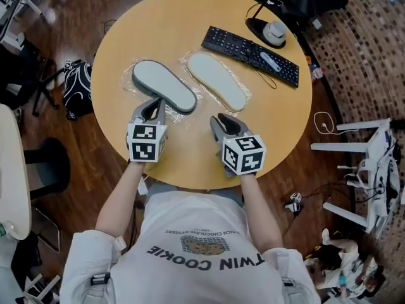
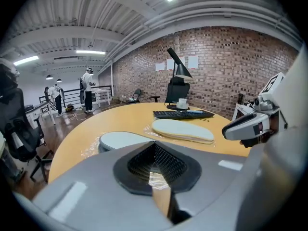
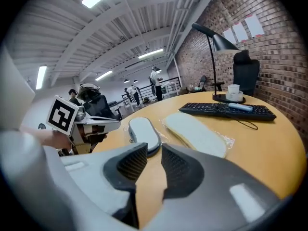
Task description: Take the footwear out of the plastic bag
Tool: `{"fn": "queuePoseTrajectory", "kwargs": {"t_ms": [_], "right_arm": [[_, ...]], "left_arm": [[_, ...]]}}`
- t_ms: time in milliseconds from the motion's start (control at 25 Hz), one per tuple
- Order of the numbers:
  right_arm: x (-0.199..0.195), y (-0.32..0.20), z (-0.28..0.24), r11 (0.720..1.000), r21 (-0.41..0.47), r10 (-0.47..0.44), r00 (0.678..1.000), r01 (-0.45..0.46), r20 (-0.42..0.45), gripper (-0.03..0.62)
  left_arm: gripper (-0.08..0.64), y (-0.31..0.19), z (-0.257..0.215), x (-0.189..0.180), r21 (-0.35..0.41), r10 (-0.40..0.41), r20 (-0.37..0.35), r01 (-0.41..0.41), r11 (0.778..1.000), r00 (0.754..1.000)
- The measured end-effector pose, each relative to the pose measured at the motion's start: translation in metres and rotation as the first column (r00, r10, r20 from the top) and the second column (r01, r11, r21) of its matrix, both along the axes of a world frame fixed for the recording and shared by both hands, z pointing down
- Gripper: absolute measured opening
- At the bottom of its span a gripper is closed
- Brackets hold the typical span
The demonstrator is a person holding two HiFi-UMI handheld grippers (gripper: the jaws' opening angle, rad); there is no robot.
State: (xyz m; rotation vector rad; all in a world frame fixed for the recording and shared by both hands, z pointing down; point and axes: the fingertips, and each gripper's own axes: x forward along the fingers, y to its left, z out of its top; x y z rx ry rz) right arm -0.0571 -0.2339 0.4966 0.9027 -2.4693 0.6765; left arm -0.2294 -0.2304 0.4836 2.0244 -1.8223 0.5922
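Footwear on the round table: a grey slipper and a cream slipper, side by side and just apart. Each lies flat in its own clear plastic bag; neither is out yet.

Left gripper sits at the near end of the grey slipper. Its jaw tips meet, with crinkled film showing between the pads, so I read it as pinched on the bag edge rather than on the slipper. Right gripper hangs over bare wood near the front rim, jaws apart, nothing between them.

Risks:
- The film is thin and slick, so a hard tug could tear it or let it slide out of the pinch.
- Pulling the bag with the slipper unheld would likely drag both toward the near rim, which is close under the grippers, and the slipper could drop off.
- The right gripper reaching for the grey slipper has to cross near the left one — collision risk.
- The cream slipper's bag may be touching the grey one's, so it could get swept along.

Room: wide bare wood beyond and to the left of the slippers. Keyboard and its cable crowd the far right — best to work leftward.
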Motion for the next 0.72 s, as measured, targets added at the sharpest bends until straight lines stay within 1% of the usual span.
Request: {"fn": "queuePoseTrajectory", "kwargs": {"t_ms": [200, 360, 480, 600, 720], "right_arm": [[0.045, 0.017, 0.002, 0.995, 0.029, -0.094, 0.995, 0.093, 0.029, 0.089], [0.077, 0.039, 0.001, 0.983, 0.043, -0.180, 0.983, 0.179, 0.041, 0.083], [0.098, 0.057, -0.007, 0.974, 0.047, -0.225, 0.972, 0.222, 0.061, 0.081], [0.110, 0.076, -0.013, 0.964, 0.057, -0.265, 0.962, 0.261, 0.070, 0.080], [0.111, 0.097, -0.019, 0.953, 0.060, -0.302, 0.950, 0.298, 0.081, 0.079]], "left_arm": [[0.005, 0.025, 0.004, 0.068, 0.011, -0.059, -0.035, 0.059, 0.998, 0.998], [0.005, 0.055, 0.003, 0.112, 0.002, -0.113, -0.024, 0.113, 0.994, 0.993], [0.005, 0.078, -0.003, 0.144, -0.005, -0.142, -0.027, 0.142, 0.990, 0.990], [0.005, 0.099, -0.012, 0.173, -0.002, -0.150, -0.031, 0.150, 0.989, 0.988], [0.005, 0.121, -0.021, 0.193, 0.000, -0.169, -0.046, 0.169, 0.986, 0.985]]}}
